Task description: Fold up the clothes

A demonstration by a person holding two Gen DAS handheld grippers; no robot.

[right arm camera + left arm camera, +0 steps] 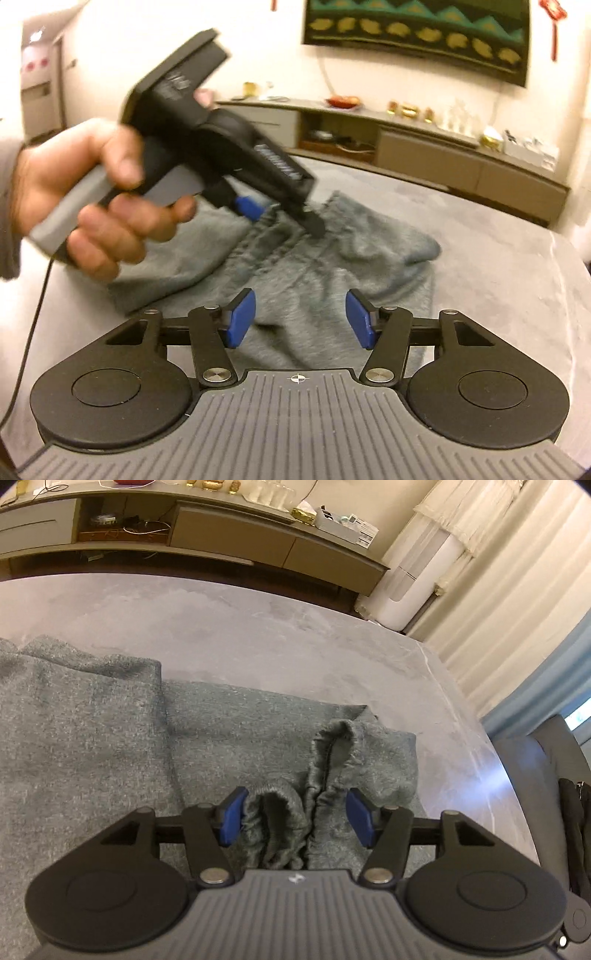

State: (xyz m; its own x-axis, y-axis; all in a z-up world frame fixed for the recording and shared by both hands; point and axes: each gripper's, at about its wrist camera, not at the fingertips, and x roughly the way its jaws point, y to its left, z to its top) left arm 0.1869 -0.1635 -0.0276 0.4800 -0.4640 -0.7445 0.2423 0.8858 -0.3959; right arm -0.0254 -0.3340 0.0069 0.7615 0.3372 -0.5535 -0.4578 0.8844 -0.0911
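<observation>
Grey sweatpants [92, 738] lie spread on the pale grey counter [258, 627], their gathered elastic waistband [321, 775] bunched at the near end. In the right wrist view, a hand [74, 192] at the left grips the handle of the left claw [284, 218], which is tilted down over the waistband. Its blue pads [231, 818] stand apart on either side of the bunched waistband, released, not pressing it. Further right, the right claw [301, 319] hovers over the garment, likewise released, with nothing between its pads. A long low sideboard [461, 155] runs along the wall behind.
</observation>
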